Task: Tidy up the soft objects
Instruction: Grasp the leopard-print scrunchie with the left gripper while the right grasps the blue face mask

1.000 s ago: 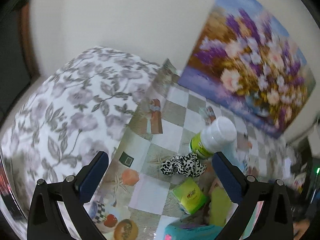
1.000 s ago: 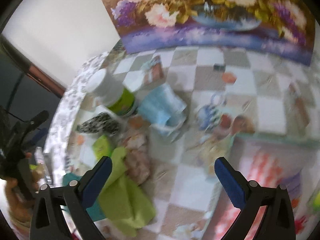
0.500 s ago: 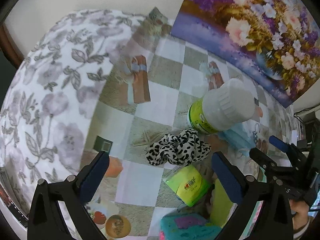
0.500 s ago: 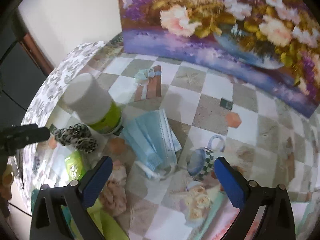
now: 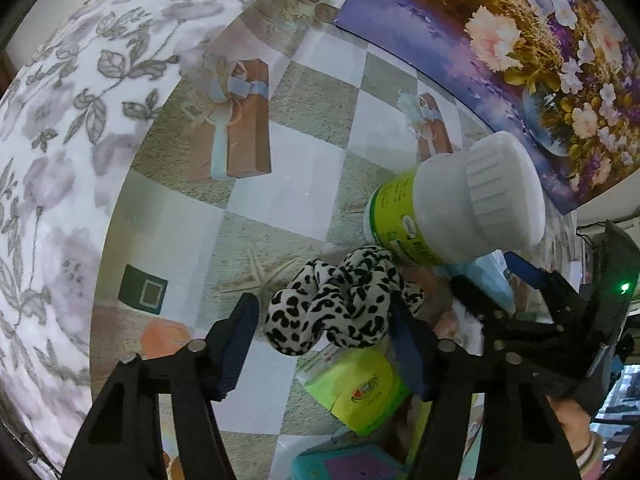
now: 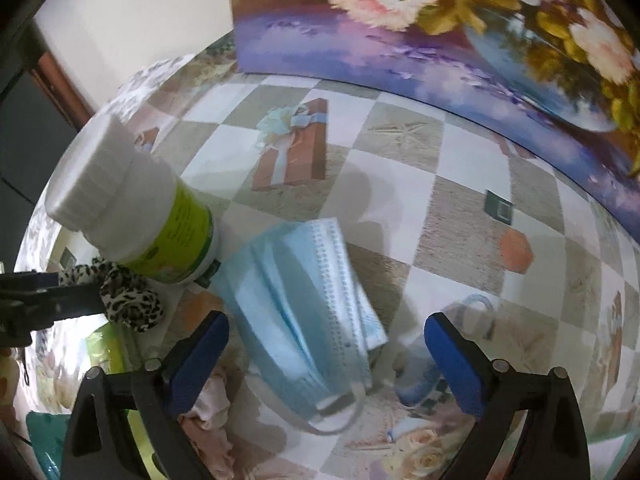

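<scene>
A black-and-white leopard scrunchie (image 5: 340, 304) lies on the patterned tablecloth, between the fingers of my left gripper (image 5: 326, 338), which is open around it with small gaps on both sides. It also shows in the right wrist view (image 6: 128, 300). A stack of blue face masks (image 6: 316, 304) lies between the fingers of my right gripper (image 6: 328, 356), which is open wide above it. A pink cloth (image 6: 208, 412) and a green tissue pack (image 5: 356, 388) lie close by.
A white bottle with a green label (image 5: 452, 216) stands right behind the scrunchie and beside the masks (image 6: 132, 208). A flower painting (image 5: 520, 48) leans on the wall at the back. A teal sponge (image 5: 344, 464) lies near the front edge. The table's left edge (image 5: 100, 240) is close.
Both grippers have moved down and forward. The left one has narrowed and now straddles the scrunchie; the right one has come over the masks.
</scene>
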The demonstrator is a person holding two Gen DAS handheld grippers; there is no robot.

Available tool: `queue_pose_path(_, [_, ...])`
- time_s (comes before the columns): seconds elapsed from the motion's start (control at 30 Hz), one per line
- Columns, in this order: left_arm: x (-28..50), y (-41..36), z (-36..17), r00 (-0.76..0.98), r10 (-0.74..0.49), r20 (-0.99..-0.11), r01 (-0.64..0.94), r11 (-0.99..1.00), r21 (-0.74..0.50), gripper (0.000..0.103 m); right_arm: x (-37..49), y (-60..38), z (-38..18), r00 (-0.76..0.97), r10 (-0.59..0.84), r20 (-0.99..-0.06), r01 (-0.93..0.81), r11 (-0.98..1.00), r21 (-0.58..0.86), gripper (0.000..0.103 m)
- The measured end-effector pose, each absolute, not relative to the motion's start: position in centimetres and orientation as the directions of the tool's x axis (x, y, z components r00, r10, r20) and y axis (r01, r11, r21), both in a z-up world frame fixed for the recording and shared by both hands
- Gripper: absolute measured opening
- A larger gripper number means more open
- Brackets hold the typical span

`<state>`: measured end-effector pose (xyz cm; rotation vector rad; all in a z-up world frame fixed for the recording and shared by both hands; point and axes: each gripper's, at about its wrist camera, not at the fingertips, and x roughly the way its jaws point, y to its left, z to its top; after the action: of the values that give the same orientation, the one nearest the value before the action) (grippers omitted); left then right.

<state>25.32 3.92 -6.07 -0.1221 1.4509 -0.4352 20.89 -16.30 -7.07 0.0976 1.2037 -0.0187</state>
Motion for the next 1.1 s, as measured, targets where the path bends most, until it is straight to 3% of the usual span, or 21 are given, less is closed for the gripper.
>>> queue_pose_path(0.27, [25.9,3.2,-6.6,0.061,-0.373,-0.926,0.206,0.912,-0.354,0.056,21.6,-15.1,-7.8,0.356,-0.019,-0.934,0.035,0.999,-0.007,0.097])
queue_pose_path(0.33, [25.9,3.1,-6.5,0.067,-0.371,-0.926,0.212,0.912,-0.350,0.050,21.8,-14.8,-7.7,0.360,-0.017,-0.933,0.030,1.000,-0.007,0.094])
queue_pose_path(0.53, [25.7,2.9,-6.1,0.088,-0.362,-0.928,0.223,0.915,-0.336,0.034,21.9,-15.0,-6.9,0.370,0.000,-0.929,0.027,1.000,0.010,0.071])
queue_pose_path(0.6, [25.5,3.0,-5.9,0.090,-0.361,-0.928,0.221,0.916,-0.335,0.032,21.8,-15.1,-6.5,0.375,0.021,-0.927,0.027,0.999,0.034,0.055])
queue_pose_path(0.8, [24.5,4.1,-4.8,0.129,-0.348,-0.929,0.197,0.927,-0.320,0.028,20.5,-16.2,-5.3,0.393,0.063,-0.917,0.051,0.995,0.090,0.034])
queue_pose_path(1.1, [22.5,5.7,-2.9,0.176,-0.350,-0.920,0.130,0.935,-0.330,0.026,16.3,-17.7,-2.6,0.440,0.119,-0.890,0.100,0.978,0.181,0.020])
